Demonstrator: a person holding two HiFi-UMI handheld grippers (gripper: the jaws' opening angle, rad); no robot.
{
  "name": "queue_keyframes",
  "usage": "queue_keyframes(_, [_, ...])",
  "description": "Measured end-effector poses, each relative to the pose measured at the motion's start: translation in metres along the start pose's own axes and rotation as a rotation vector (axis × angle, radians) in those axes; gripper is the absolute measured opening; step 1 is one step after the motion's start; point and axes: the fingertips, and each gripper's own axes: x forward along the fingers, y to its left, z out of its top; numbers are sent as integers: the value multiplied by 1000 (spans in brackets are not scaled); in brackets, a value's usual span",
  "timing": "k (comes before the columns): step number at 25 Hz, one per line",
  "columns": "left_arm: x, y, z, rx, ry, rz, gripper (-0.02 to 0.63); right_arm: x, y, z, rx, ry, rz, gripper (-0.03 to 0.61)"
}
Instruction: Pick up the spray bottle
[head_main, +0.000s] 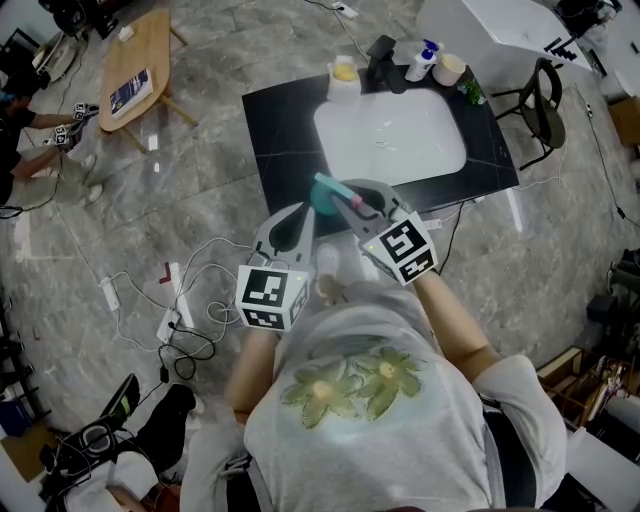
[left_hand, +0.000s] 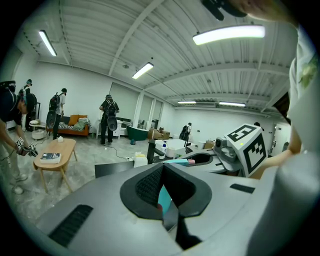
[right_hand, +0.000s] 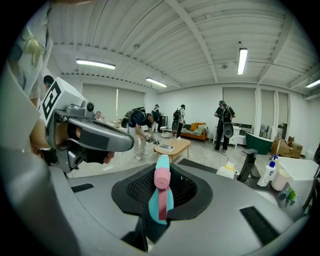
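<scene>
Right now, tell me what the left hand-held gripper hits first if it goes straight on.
The bottle: its teal body already shows between the left hand-held gripper's jaws. Just beyond, as far as depth can be judged, is the right hand-held gripper.

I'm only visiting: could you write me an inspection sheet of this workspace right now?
Surface: black counter with a white sink.
Job's things: teal spray bottle, held between both grippers.
Clutter: faucet, yellow-topped tub, white bottle, cup.
Grippers: right gripper fingers shut on the bottle's pink-nozzled head; left gripper fingers on its body.
Cables: white cables and a power strip on the floor.
Surroundings: wooden table, people standing about.
</scene>
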Motion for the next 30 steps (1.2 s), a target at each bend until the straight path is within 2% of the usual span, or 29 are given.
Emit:
queue_keyframes(15, [-6, -14, 9, -10, -29, 0, 8, -19, 17, 23, -11, -54, 20, 74])
queue_keyframes(30, [-15, -31, 7, 20, -24, -4, 8, -37, 25, 50, -51, -112, 21, 74])
